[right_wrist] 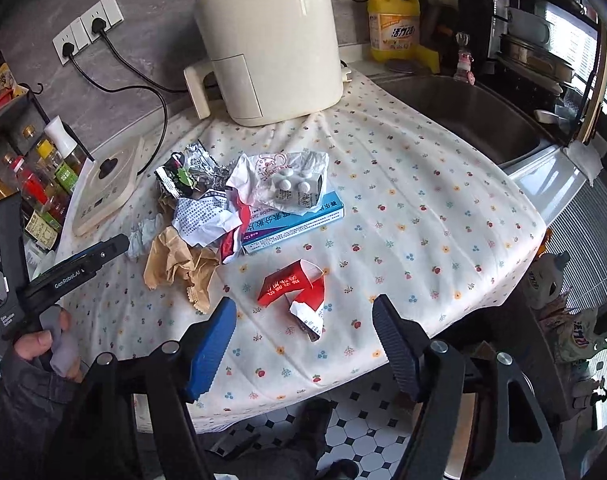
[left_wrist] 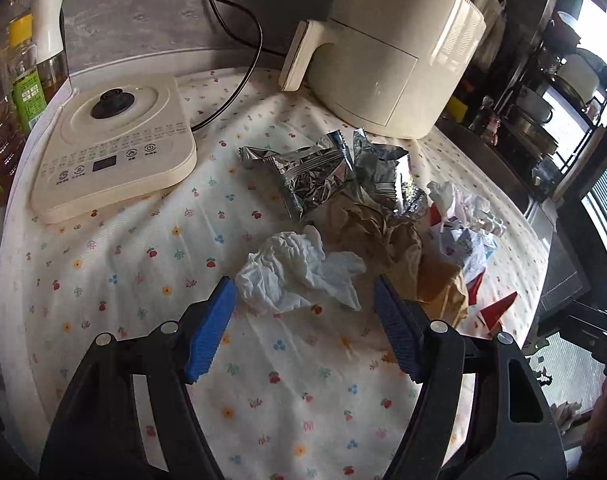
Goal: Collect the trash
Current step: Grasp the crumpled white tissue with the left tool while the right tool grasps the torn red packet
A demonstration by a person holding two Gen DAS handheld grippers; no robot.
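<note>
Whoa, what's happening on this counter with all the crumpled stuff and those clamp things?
A person is clearing trash off a flowered cloth using two clamp tools. The left hand-held gripper is open around a crumpled white tissue, not yet squeezing it. The right hand-held gripper is open over a torn red wrapper. Foil packets, brown paper and a blue medicine box lie piled in front of a cream air fryer. Nothing is picked up yet.

Crinkled shiny foil wrappers (left_wrist: 311, 168), matt crumpled tissue (left_wrist: 295, 276) and brown paper (left_wrist: 383, 236) on printed cloth (left_wrist: 143, 280).
</note>
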